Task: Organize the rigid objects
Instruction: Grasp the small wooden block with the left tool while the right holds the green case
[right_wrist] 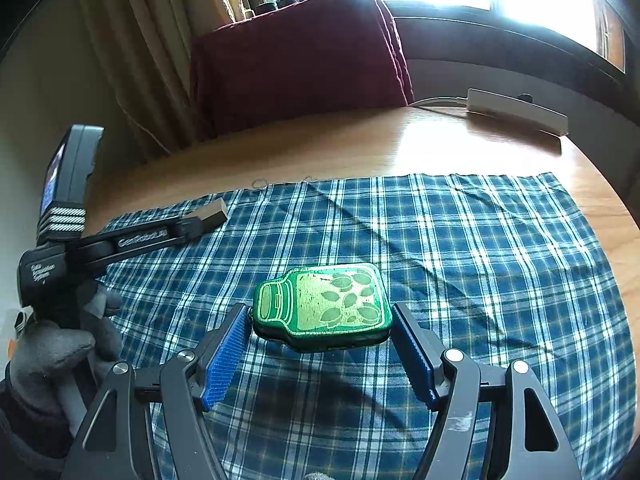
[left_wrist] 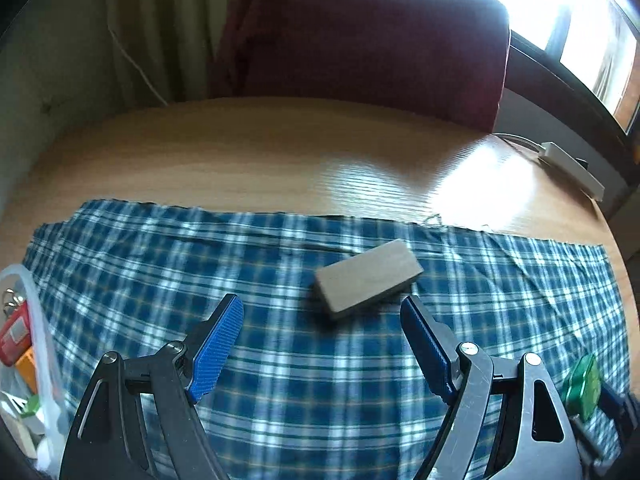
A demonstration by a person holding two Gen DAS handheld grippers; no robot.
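Both grippers are getting ready to pick things up off the blue checked cloth [right_wrist: 460,248] that covers part of the tabletop [left_wrist: 248,152]. The right gripper [right_wrist: 316,344] has its jaws wide, one on each side of a green tin shaped like a jar [right_wrist: 324,306], which lies flat near the middle of the cloth. The jaws look very close to the tin's ends, but I cannot tell if they touch it. The left gripper [left_wrist: 322,320] also has wide jaws and holds nothing. A small wooden block [left_wrist: 368,278] lies on the cloth just past its tips, turned a bit sideways. A clear box [left_wrist: 36,320] with small things in it sits at the cloth's left edge. I think the next move is for the right jaws to squeeze the tin, then lift it, maybe toward that box.
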